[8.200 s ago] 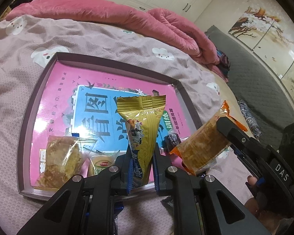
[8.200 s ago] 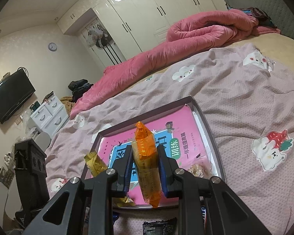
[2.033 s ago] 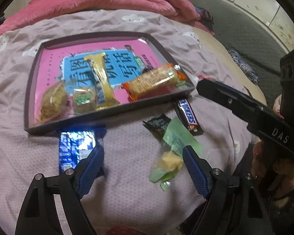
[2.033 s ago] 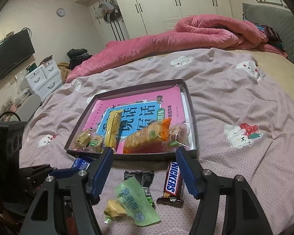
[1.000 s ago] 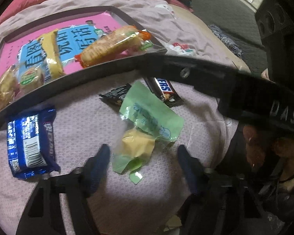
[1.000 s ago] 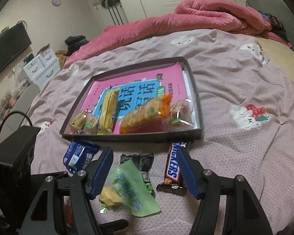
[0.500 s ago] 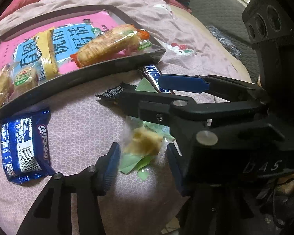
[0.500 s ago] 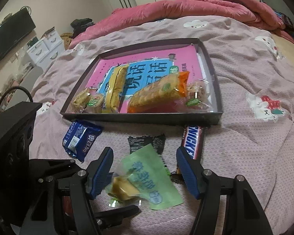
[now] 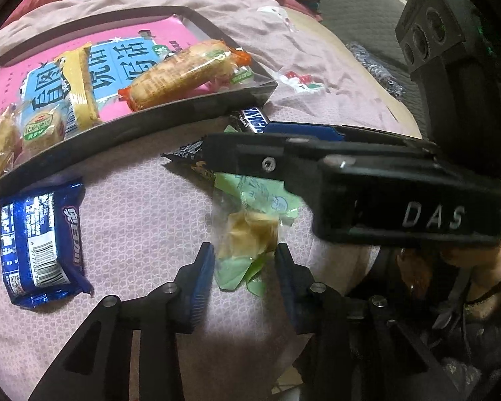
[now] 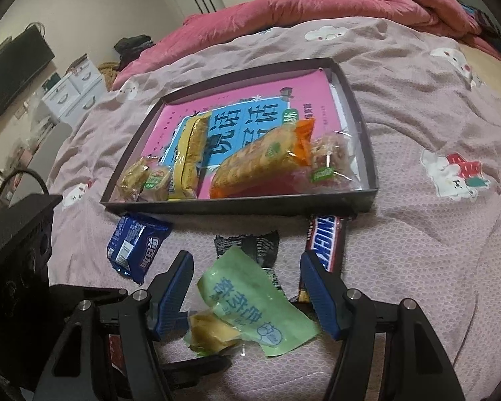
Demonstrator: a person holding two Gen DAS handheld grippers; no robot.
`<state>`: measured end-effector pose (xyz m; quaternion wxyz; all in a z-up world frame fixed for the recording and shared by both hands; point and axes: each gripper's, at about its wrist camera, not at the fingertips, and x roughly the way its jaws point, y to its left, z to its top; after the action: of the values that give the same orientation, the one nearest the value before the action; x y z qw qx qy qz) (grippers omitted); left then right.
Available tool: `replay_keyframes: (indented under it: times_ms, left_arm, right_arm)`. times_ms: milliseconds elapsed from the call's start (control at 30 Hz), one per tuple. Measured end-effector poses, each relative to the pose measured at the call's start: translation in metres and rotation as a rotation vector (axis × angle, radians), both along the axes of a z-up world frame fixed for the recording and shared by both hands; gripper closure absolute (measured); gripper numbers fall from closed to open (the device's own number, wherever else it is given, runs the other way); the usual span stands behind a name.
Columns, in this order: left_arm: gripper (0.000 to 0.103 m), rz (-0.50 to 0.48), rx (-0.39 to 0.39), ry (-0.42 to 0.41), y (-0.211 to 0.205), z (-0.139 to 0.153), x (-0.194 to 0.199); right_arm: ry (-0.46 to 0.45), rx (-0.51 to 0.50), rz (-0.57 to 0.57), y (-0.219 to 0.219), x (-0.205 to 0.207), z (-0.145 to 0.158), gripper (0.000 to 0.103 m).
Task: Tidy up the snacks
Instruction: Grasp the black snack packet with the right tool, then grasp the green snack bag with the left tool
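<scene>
1. Left wrist view: the left gripper [image 9: 244, 262] has its jaws close around the lower end of a green snack packet [image 9: 250, 224] lying on the bedspread [image 9: 143, 207]. The blue pads sit just beside the crinkled plastic; whether they press it yet is unclear.
2. Right wrist view: the right gripper [image 10: 247, 287] hangs over the same packet with its jaws spread wide, gripping nothing.
3. Progress, as a judgement: roughly half done. Inside the tray [image 10: 237, 204] already lie small round pastries [image 10: 143, 177], a long yellow bar [image 10: 190, 153], an orange-ended cracker pack [image 10: 267, 160] and a clear-wrapped nut cluster [image 10: 330, 160].
4. Left outside, near the tray's front wall: the green packet, a blue biscuit pack [image 10: 135, 247], a small black wrapper [image 10: 250, 245] partly under the green one, and a brown chocolate bar [image 10: 324, 244].
5. Materials: the tray is a shallow dark rectangle with low walls and a glossy pink and blue printed sheet inside. The green packet is thin, limp film, translucent at one end, showing a pale yellow block. The bedspread is soft, textured, mauve cloth with cartoon prints.
</scene>
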<state>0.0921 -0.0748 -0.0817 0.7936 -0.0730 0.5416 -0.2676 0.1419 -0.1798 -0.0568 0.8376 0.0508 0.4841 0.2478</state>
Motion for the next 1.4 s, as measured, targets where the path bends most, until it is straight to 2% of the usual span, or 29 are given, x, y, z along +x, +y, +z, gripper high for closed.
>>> replay_keyframes:
  times_ms: [467, 567, 767, 900, 967, 1267, 1400]
  left_arm:
    - [0.065, -0.006, 0.049, 0.046, 0.019, 0.006, -0.021]
    - [0.065, 0.008, 0.064, 0.057, 0.027, 0.006, -0.026]
    - [0.065, 0.024, 0.057, 0.064, 0.039, 0.006, -0.032]
    - [0.065, 0.027, 0.048, 0.064, 0.039, 0.004, -0.031]
    - [0.065, 0.033, 0.035, 0.068, 0.04, 0.002, -0.029]
    - [0.065, 0.029, 0.029, 0.038, 0.036, 0.01, -0.027]
    - [0.065, 0.029, 0.03, 0.009, 0.034, 0.018, -0.027]
  right_arm:
    - [0.034, -0.028, 0.04, 0.018, 0.003, -0.006, 0.037]
    - [0.06, -0.031, 0.046, 0.023, 0.007, -0.011, 0.044]
    - [0.109, -0.078, 0.052, 0.033, 0.015, -0.025, 0.048]
    - [0.082, -0.127, 0.081, 0.041, 0.012, -0.028, 0.06]
    - [0.065, -0.13, 0.094, 0.041, 0.01, -0.028, 0.062]
    - [-0.012, -0.064, 0.064, 0.023, -0.003, -0.006, 0.066]
    - [-0.039, -0.015, 0.018, 0.009, -0.005, 0.006, 0.067]
